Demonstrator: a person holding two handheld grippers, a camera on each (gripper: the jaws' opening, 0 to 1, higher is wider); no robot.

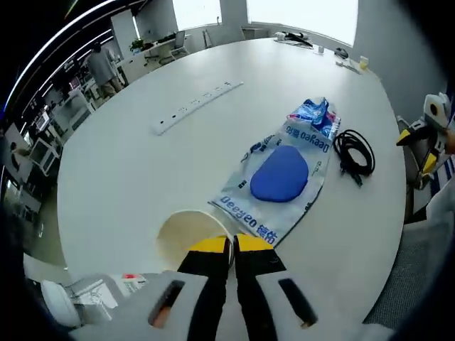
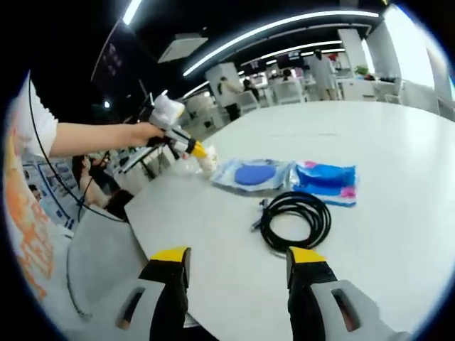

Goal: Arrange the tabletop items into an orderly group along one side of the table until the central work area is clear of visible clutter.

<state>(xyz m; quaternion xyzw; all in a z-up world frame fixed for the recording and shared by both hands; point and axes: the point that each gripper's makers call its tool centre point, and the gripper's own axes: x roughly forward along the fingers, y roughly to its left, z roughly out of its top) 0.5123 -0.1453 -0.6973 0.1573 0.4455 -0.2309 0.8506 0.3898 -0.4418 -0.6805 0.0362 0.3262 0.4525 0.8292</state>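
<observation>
My left gripper (image 1: 231, 245) is shut on the near rim of a cream paper cup (image 1: 186, 234) standing at the table's near edge. Just beyond it lies a clear printed plastic bag (image 1: 298, 206) with a blue oval pad (image 1: 279, 174) on it, then a blue packet (image 1: 313, 114). A coiled black cable (image 1: 354, 153) lies to the right of the bag. In the right gripper view my right gripper (image 2: 238, 257) is open above the table edge, short of the cable (image 2: 295, 219). Beyond it are the pad (image 2: 254, 174), the packet (image 2: 325, 177), and the left gripper (image 2: 192, 148) on the cup (image 2: 208, 162).
A white power strip (image 1: 195, 106) lies across the table (image 1: 128, 177) towards the far left. Small items (image 1: 306, 39) sit at the far rim by the windows. A person's bare arm (image 2: 85, 136) reaches in from the left. Chairs and desks stand around the table.
</observation>
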